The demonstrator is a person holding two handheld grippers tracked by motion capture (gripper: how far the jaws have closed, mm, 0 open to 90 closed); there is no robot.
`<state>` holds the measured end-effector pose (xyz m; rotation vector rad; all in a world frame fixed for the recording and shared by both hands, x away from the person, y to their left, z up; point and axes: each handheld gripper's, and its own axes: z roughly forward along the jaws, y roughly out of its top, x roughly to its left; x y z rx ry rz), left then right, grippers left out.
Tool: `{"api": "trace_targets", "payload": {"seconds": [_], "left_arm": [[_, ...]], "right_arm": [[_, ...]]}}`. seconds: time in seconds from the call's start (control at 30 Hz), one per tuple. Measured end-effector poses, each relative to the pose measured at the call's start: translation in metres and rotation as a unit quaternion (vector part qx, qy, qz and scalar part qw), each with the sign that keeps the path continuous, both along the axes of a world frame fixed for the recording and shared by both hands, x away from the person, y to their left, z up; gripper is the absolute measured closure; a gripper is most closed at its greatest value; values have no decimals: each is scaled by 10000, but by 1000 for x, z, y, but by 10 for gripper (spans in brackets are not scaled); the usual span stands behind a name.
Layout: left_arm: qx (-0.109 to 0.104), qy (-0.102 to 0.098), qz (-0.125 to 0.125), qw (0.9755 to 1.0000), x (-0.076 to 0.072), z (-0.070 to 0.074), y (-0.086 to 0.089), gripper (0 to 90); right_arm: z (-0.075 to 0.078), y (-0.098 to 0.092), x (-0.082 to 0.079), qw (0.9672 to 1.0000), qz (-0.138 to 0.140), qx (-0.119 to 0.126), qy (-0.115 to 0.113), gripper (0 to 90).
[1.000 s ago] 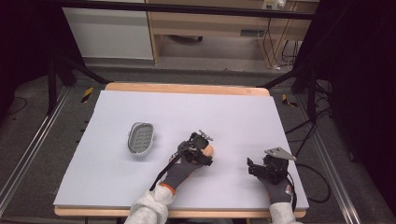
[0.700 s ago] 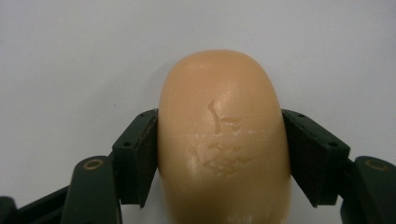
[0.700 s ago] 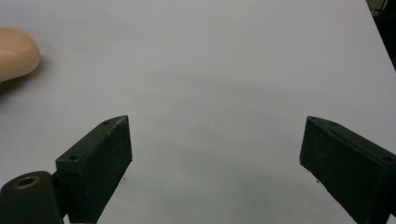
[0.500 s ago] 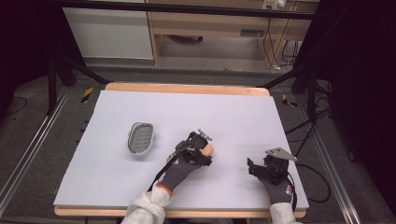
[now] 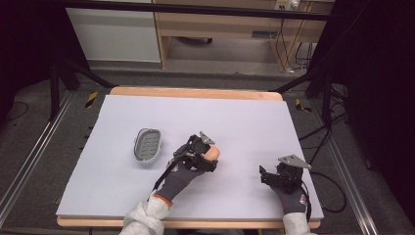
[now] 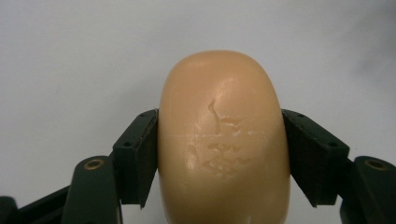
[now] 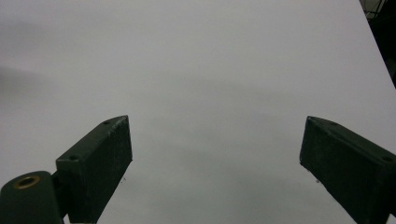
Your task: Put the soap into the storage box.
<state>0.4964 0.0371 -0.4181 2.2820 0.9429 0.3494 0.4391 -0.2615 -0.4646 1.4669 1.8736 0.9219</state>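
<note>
A peach-coloured bar of soap (image 6: 224, 140) sits clamped between the two black jaws of my left gripper (image 6: 219, 154), whose pads press on both of its long sides. In the high view that same soap (image 5: 214, 153) shows at the tip of the left gripper (image 5: 208, 157), near the middle of the white table top (image 5: 235, 117). A grey oval soap dish (image 5: 148, 145) lies flat on the table just left of that hand. My right gripper (image 5: 265, 176) rests low at the front right, its jaws wide apart over bare table (image 7: 215, 93) with nothing between them.
The table's wooden edge (image 5: 195, 91) runs along the far side. Black stand legs and cables lie on the floor around the table. A cable (image 5: 329, 188) trails from the right gripper off the table's right edge.
</note>
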Motion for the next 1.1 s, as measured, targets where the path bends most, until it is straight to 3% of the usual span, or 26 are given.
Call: {"api": "trace_targets", "payload": {"seconds": [0.7,1.1], "left_arm": [[-409,-287,400,9979,-4,26,60,317],[-708,-449,767,9935,-5,45,99,317]], "right_arm": [[0,-1,-2,10000,-16,7,-43,95],[0,0,-1,10000,-11,-9,-40,95]]}}
